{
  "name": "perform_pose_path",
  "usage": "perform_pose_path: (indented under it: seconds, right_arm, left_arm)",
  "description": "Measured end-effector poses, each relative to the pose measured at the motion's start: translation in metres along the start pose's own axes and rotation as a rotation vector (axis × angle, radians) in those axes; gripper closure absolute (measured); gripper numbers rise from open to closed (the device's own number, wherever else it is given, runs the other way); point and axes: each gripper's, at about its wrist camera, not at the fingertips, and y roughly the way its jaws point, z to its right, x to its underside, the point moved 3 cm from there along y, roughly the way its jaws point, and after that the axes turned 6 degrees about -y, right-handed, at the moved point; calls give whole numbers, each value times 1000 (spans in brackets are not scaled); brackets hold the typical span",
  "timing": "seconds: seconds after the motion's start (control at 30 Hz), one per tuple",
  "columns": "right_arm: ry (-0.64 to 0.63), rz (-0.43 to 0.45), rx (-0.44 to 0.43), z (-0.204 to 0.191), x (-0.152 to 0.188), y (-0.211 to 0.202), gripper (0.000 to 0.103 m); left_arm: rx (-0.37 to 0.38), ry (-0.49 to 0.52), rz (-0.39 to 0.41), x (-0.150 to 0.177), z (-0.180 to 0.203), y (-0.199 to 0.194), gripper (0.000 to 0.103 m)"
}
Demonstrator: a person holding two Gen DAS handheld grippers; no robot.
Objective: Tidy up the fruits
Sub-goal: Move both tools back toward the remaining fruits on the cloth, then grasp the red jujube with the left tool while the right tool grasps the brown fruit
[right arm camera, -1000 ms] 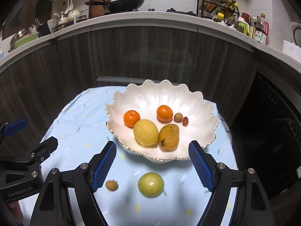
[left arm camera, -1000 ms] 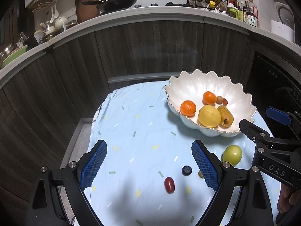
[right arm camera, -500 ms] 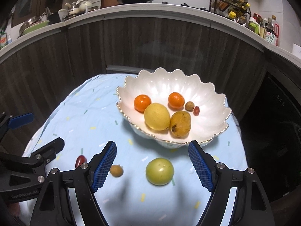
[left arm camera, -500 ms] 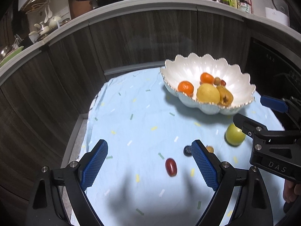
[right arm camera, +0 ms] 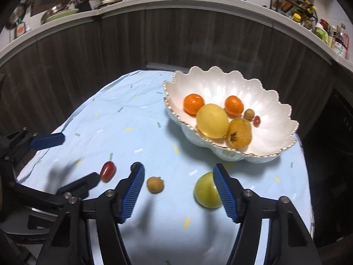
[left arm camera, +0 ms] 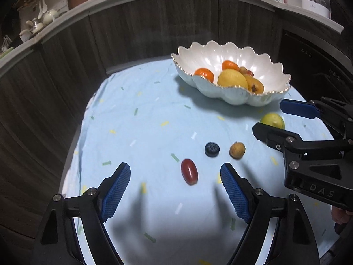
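Both grippers hang low over the blue tablecloth (left arm camera: 136, 119), each with its jaws spread wide and nothing between the pads.

Four fruits lie loose on the cloth. Nearest the left gripper (left arm camera: 175, 190) is one red grape tomato (left arm camera: 189, 174), lying just ahead of the gap between its fingers and a little toward the right finger, touching neither. Just beyond it sit one blueberry (left arm camera: 212, 149) and one small brown longan (left arm camera: 237, 150), side by side and apart from each other. In the right wrist view the longan (right arm camera: 155, 184) lies just ahead of the right gripper (right arm camera: 178, 190), close to its left finger, while one green round fruit (right arm camera: 207, 191) sits partly behind the tip of its right finger; whether they touch cannot be told.

Farther back stands one white scalloped bowl (right arm camera: 278, 114) with a gold rim. It holds six fruits: two oranges (right arm camera: 193, 104), one large yellow lemon-like fruit (right arm camera: 212, 120), one speckled orange-brown fruit (right arm camera: 239, 133), one more small brown longan and one small red tomato.

Behind the table run dark wood cabinets (right arm camera: 110, 50).
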Motion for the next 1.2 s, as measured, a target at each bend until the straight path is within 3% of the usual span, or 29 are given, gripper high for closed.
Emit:
perform_pose_path:
  seconds: [0.53,0.77,0.97,1.2]
  right_arm:
    - [-47,-25,-86,-9,9,29,48]
    - [-68,-53,-128,-12,10,43,53]
    - [-61,-58,-151,-11,12,49,56]
    - [-91,-95,-178,-18,19,56,70]
  left_arm:
    - [10,5,-60,9,1,29,31]
    - [11,8,-89,9,3,47,44]
    - [0,11,-74,10,5,49,44]
    - [18,-10,-67,9,3,49,52]
